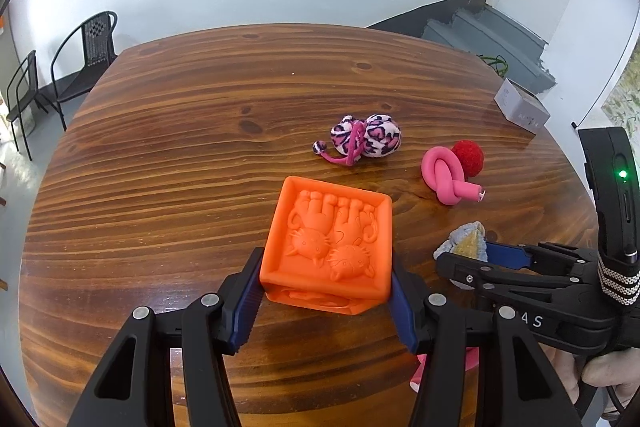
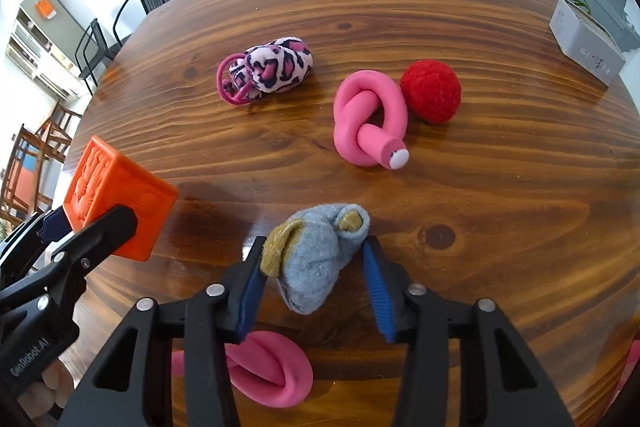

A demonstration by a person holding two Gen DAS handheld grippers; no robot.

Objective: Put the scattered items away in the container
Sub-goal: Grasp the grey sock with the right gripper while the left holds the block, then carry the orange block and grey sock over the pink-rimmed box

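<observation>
Surface: round wooden table (image 2: 500, 187) with dark glossy grain and knots.
Room: pale walls, black metal chairs (image 1: 86, 59) beyond the far edge, grey steps (image 1: 492, 39) to the right, a small grey cardboard box (image 2: 584, 35) at the table's rim.
Left gripper (image 1: 326, 301): blue ribbed pads press on both sides of a soft orange rubber cube with two cats moulded in relief (image 1: 328, 247); the cube sits between the jaws, tilted, its lower edge off the wood.
Right gripper (image 2: 316, 291): jaws at middling width around a fuzzy grey and mustard fabric bundle (image 2: 312, 259); the left pad touches it, the right pad stands just clear of it.
Ahead of the right jaws: a smooth pink foam tube tied in a knot (image 2: 368, 119), touching a fuzzy red ball (image 2: 432, 91) on its right.
Ahead and left of the right jaws: a plush pink leopard-print toy with a pink cord (image 2: 272, 67).
Beneath the right jaws: another smooth pink foam loop (image 2: 276, 371), partly hidden.
Container: not in view in either picture.
Hand: fingers (image 1: 608, 371) grip the right tool's handle.
</observation>
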